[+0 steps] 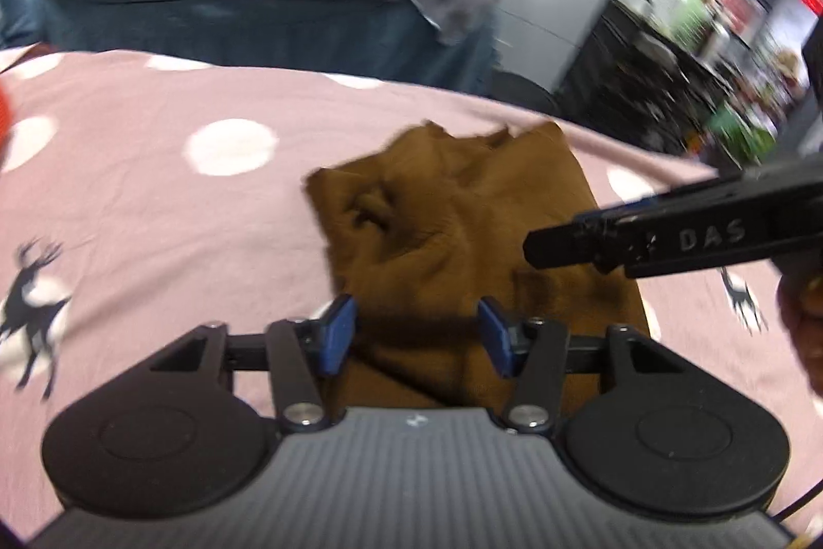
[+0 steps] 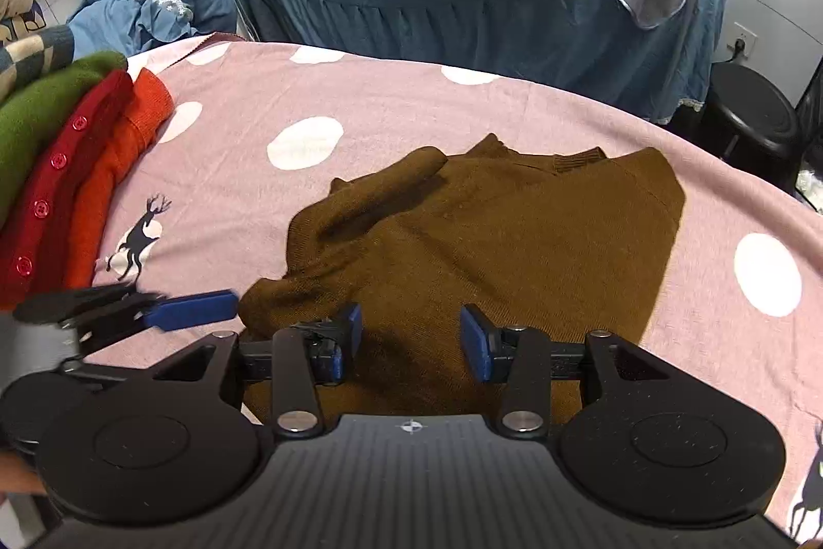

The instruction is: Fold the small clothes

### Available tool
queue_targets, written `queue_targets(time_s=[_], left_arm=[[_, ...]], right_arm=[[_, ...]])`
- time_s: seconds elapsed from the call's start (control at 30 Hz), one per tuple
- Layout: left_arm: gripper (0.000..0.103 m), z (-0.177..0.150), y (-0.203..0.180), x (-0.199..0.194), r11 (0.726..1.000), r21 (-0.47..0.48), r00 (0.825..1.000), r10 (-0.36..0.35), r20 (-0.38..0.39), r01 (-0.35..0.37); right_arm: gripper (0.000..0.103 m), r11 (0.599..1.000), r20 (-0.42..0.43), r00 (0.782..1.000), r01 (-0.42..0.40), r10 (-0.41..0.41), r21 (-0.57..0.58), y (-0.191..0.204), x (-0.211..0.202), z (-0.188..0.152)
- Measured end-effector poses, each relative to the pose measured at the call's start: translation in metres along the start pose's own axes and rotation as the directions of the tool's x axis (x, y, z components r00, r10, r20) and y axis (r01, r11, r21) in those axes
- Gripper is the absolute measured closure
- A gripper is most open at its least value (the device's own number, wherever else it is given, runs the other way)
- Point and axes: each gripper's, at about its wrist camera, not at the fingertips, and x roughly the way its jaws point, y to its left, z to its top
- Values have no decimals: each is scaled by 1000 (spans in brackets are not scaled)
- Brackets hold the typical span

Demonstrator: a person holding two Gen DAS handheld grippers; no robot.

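Right wrist view: brown sweater (image 2: 494, 230) lies on the pink dotted blanket (image 2: 360, 106), hem directly under and ahead of the right gripper (image 2: 410, 343), jaws spread, nothing held. Long axis runs away from the fingers, collar at the far end, one sleeve folded across on the left. Left gripper (image 1: 416, 333) also agape and empty, over the garment's near edge (left view is blurred). Both about equally near; left fingertip (image 2: 190, 310) sits just beside the sleeve bulge, so the left likely takes that side.

A brown knitted sweater (image 2: 494, 235) lies partly folded and rumpled on the pink dotted bedspread (image 2: 386, 106), one sleeve (image 2: 380, 194) laid diagonally across its body.
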Motion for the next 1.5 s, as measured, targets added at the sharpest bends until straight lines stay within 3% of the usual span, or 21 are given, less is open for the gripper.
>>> queue_targets(time_s=[0.03,0.07,0.17,0.33,0.43,0.53,0.63,0.67,0.7,0.73,0.77,0.8,0.87,0.93,1.03,1.17,1.3,1.5], left_arm=[[81,0,0,6,1000,11,999,1,-35,0],[99,0,1,11,1000,2,997,2,-75,-2],[99,2,12,-1,992,-118,994,-58,-94,47],[99,-6,30,-37,971,-234,992,-82,-99,57],[98,-21,37,-24,983,-183,989,-5,-149,-23],[94,-25,44,-8,971,-234,984,-4,-176,-38],[90,-23,42,1,975,-213,981,19,-193,-60],[87,-22,42,2,975,-211,980,21,-196,-63],[73,-19,41,0,974,-215,979,21,-201,-65],[59,-17,41,-2,973,-220,978,28,-209,-75],[33,-15,40,-6,970,-224,976,41,-213,-90],[27,-13,41,-12,969,-230,979,48,-200,-94],[25,-13,42,-29,965,-254,988,27,-153,-66],[12,-16,44,-41,954,-298,991,-3,-134,-37],[10,-27,44,-42,932,-362,986,-44,-158,-16],[10,-42,33,-29,901,-434,979,-88,-186,-2],[10,-52,21,-10,853,-521,978,-123,-169,17],[3,-51,8,9,852,-523,988,-83,-132,2]], right_arm=[[30,1000,-1,1000,4,-4,-2,0,-1,-2],[29,1000,-4,1000,6,-6,-1,-2,-3,-4],[30,1000,-5,1000,15,-15,22,-10,-8,-10],[32,997,17,1000,15,-16,72,-26,-22,-21],[32,997,-3,1000,18,-17,71,-30,-22,-30],[32,996,-38,999,39,-37,77,-33,-15,-40],[32,993,-84,994,76,-68,93,-37,-8,-49],[32,991,-94,993,86,-76,105,-39,-7,-52],[32,989,-95,993,82,-71,123,-41,-8,-55],[30,987,-89,994,71,-59,147,-44,-11,-57],[27,984,-75,996,58,-46,171,-47,-15,-60],[25,981,-59,998,46,-36,191,-49,-19,-63],[8,974,-21,1000,24,-20,224,-56,-26,-69],[0,962,15,1000,-6,1,273,-66,-33,-72],[0,914,42,998,-55,42,401,-85,-34,-79],[0,789,82,991,-137,110,599,-111,-32,-96],[0,696,111,979,-200,172,689,-119,-29,-112],[0,622,123,969,-233,216,748,-125,-21,-128]])
